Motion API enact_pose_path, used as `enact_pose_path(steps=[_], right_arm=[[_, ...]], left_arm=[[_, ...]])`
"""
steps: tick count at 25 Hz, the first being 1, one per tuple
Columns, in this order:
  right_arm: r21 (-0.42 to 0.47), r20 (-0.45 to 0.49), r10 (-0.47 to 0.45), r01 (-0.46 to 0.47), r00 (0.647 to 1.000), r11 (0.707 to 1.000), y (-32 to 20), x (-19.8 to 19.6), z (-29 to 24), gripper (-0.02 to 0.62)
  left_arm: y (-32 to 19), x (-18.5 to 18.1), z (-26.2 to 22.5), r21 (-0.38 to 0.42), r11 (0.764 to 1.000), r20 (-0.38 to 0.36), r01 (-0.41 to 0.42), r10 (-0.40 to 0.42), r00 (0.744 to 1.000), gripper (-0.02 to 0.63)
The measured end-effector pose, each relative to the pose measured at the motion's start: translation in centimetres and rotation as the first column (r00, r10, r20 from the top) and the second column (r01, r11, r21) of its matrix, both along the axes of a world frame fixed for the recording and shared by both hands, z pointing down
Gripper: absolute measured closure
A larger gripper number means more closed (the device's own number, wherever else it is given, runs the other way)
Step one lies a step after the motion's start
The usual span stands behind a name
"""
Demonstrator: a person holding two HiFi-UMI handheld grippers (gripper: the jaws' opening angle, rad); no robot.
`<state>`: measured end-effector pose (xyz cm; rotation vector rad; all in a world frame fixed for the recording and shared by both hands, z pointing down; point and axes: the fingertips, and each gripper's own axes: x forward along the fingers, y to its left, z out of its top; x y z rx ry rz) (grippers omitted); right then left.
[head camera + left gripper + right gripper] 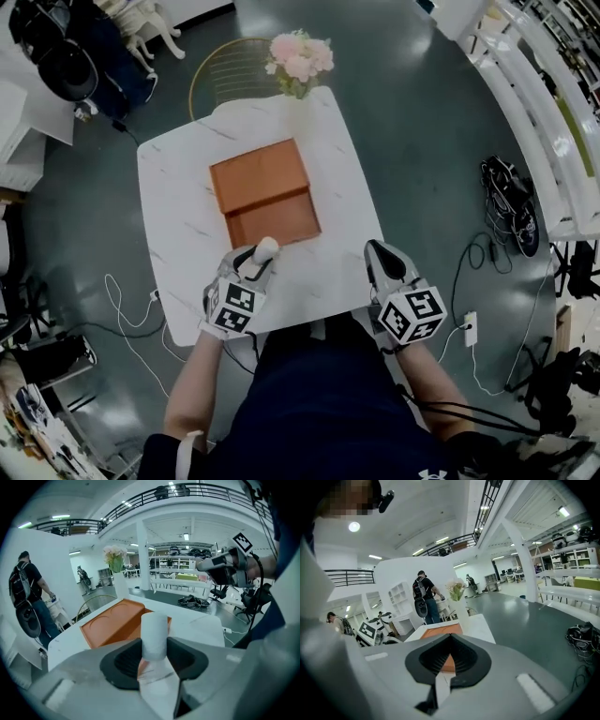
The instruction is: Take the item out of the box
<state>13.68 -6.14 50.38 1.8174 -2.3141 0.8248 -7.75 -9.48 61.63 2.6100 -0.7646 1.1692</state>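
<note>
Head view, white tube [265, 251]: out of the orange box [262, 178], just past its near edge, long way pointing forward.
Left gripper [253, 264]: pinching the tube.
Right gripper [379, 255]: pressed together, empty, farther off to its right.

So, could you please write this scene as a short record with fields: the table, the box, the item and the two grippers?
table: white marble top, carries the box and the flowers
box: orange, lies flat mid-table, appears open, near half looks empty
item: white cylinder, outside the box, over the table's near side
left gripper: shut on the white cylinder
right gripper: jaws together, holds nothing, at the table's near right edge
flowers: pink, at the far edge
</note>
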Motion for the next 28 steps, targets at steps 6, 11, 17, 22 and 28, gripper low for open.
enact_pose_path(steps=[6, 11, 17, 22, 28], right_arm=[[-0.018, -0.005, -0.121, 0.121, 0.993, 0.992, -2.2, -4.1, 0.8, 0.592], [-0.026, -0.009, -0.195, 0.194, 0.981, 0.981, -3.0, -6.6, 0.8, 0.592], [-0.044, -0.012, -0.231, 0.23, 0.973, 0.972, -3.1, -8.1, 1.3, 0.592], [-0.058, -0.011, -0.231, 0.23, 0.973, 0.971, -2.8, -8.1, 1.9, 0.592], [-0.075, -0.007, -0.224, 0.222, 0.975, 0.972, -2.3, -7.9, 2.6, 0.592]], left_arm=[[2.5, -2.4, 3.3, -0.053, 0.996, 0.015, 0.07, -0.069, 0.998, 0.432], [4.7, -2.9, 5.6, -0.062, 0.997, 0.075, 0.053, -0.048, 0.996, 0.432], [6.8, -2.9, 8.3, -0.082, 0.997, 0.166, -0.008, 0.022, 0.986, 0.431], [7.8, -2.4, 9.5, -0.091, 0.995, 0.206, -0.041, 0.059, 0.977, 0.431], [8.1, -2.0, 11.6, -0.122, 0.989, 0.27, -0.084, 0.114, 0.956, 0.431]])
